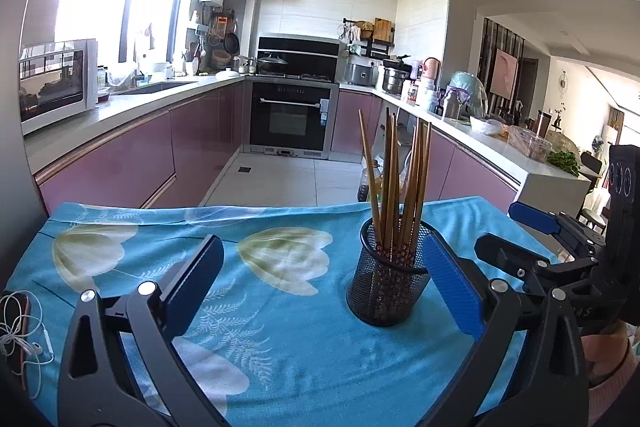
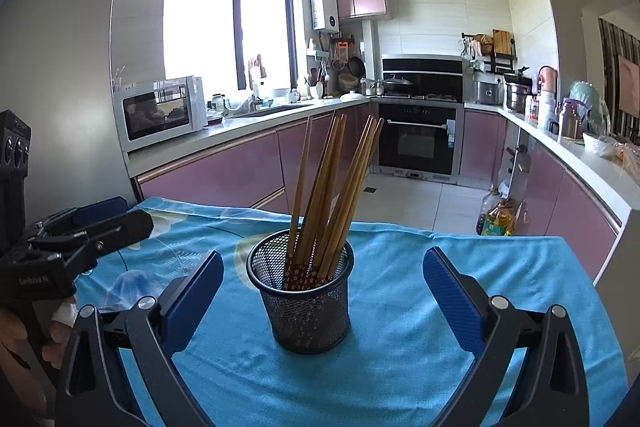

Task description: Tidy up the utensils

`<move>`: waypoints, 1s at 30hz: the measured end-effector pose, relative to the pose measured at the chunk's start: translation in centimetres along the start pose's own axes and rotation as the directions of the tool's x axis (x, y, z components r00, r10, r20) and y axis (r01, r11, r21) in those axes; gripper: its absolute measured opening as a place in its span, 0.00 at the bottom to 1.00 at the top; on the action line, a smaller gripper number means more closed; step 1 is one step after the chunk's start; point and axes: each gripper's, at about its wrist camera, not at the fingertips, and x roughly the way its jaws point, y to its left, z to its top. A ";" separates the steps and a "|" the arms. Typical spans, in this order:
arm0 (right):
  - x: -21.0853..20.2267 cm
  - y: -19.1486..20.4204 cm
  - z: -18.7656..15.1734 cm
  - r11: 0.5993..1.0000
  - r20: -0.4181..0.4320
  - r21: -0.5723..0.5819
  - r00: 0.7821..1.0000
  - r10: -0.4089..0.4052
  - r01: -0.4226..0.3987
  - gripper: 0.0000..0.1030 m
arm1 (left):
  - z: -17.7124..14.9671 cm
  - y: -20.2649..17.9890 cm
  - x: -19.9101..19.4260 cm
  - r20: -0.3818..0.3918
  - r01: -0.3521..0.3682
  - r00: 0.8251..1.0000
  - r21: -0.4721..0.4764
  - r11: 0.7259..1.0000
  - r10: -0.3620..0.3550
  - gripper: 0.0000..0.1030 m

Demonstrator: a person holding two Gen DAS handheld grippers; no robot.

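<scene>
Standing bundled in the black wire-mesh cup (image 2: 305, 291), light, stiff, slippery wooden chopsticks (image 2: 328, 195) want mid-shaft pinching; both grippers' jaws wide open, empty.

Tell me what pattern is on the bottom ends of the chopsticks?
Dark red with tiny pale flowers on the chopsticks, best seen in the right wrist view.

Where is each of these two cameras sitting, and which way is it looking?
Left wrist: on the left gripper, facing the kitchen; cup near its right finger; right gripper and hand at right.
Right wrist: on the right gripper, cup centred; left gripper and hand at left.
Shared: cup, chopsticks, cloth, oven.
</scene>
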 end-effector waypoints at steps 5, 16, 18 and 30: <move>-1.0 0.1 -1.3 0.999 0.032 0.017 0.999 -0.031 0.030 0.94 | -1.2 0.8 -2.7 0.071 -0.041 0.997 -0.014 0.999 0.042 0.95; -3.5 0.9 -2.9 0.995 0.130 0.025 0.987 -0.097 0.094 0.94 | -3.1 1.8 -6.0 0.169 -0.113 0.978 -0.038 0.993 0.118 0.95; -3.6 1.1 -3.0 0.994 0.140 0.022 0.984 -0.107 0.105 0.94 | -3.3 1.7 -6.4 0.187 -0.132 0.973 -0.032 0.991 0.136 0.95; -4.9 2.1 -3.1 0.991 0.208 0.006 0.969 -0.130 0.132 0.94 | -3.3 1.3 -6.9 0.206 -0.176 0.962 -0.036 0.984 0.180 0.95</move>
